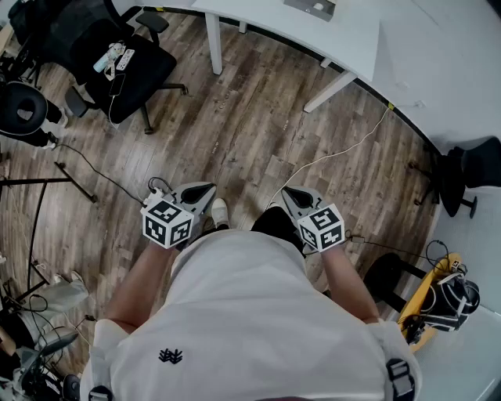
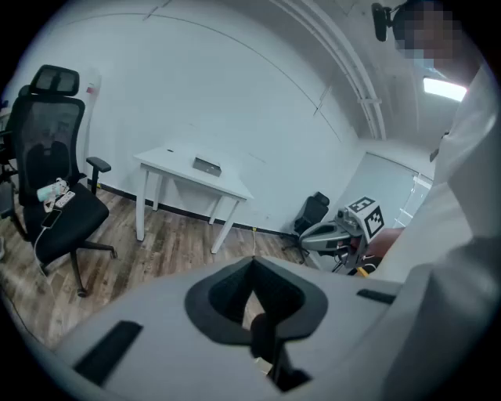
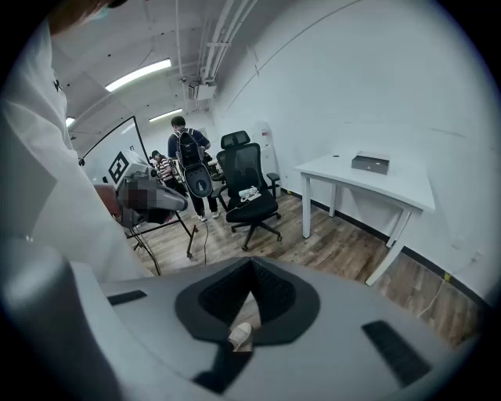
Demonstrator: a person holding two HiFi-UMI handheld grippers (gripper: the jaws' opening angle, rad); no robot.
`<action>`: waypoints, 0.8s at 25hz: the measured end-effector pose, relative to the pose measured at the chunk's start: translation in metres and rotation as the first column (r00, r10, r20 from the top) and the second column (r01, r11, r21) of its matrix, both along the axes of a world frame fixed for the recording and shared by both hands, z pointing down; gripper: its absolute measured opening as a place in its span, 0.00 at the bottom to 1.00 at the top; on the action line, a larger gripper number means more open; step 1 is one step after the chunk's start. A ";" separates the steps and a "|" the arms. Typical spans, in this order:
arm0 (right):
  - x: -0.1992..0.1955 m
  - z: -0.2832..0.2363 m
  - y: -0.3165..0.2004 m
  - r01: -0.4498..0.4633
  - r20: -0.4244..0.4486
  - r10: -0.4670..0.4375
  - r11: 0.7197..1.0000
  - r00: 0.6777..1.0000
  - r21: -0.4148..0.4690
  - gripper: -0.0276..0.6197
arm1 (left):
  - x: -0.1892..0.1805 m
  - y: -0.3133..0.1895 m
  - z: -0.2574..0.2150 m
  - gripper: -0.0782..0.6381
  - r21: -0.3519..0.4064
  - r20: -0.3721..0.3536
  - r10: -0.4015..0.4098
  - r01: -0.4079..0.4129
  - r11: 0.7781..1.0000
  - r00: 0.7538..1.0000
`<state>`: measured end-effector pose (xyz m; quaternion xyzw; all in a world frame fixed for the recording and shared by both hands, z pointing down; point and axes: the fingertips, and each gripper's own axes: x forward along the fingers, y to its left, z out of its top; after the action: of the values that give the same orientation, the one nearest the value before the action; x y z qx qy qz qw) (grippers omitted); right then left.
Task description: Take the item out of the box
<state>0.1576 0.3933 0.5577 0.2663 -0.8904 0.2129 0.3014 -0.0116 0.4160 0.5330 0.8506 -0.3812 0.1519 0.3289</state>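
Observation:
A small grey box [image 1: 311, 7] lies on the white table [image 1: 352, 43] at the far side of the room, well away from both grippers. It also shows as a flat grey box [image 2: 207, 165] in the left gripper view and as a grey box [image 3: 370, 162] in the right gripper view. I hold both grippers close to my waist above the wooden floor. The left gripper [image 1: 205, 190] is shut and empty, its jaws meeting at the tip [image 2: 252, 262]. The right gripper [image 1: 291, 193] is likewise shut with nothing in it [image 3: 252, 262]. What the box holds cannot be seen.
A black office chair [image 1: 117, 63] with small items on its seat stands at the far left. A white cable [image 1: 344, 149] trails over the floor toward the wall. Stands and gear crowd the left edge [image 1: 31, 235]. Other people [image 3: 188, 164] stand beyond the chair.

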 end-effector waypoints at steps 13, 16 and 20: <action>-0.007 0.012 -0.055 -0.029 0.018 0.030 0.998 0.999 -0.055 0.05 | 0.016 -0.082 0.005 0.12 0.001 -0.012 0.067 -0.067 0.998 0.998; -0.010 0.010 -0.100 -0.015 0.063 0.019 0.998 0.998 -0.059 0.06 | 0.024 -0.115 0.000 0.12 -0.011 0.010 0.071 -0.071 0.997 0.997; -0.013 0.006 -0.166 0.000 0.111 0.002 1.000 0.994 -0.013 0.06 | 0.029 -0.169 -0.005 0.12 0.004 0.066 0.083 -0.083 0.997 0.994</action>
<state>0.1446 0.2269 0.5639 0.2525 -0.9042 0.2334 0.2533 0.0177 0.2475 0.5280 0.8613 -0.3568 0.1920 0.3066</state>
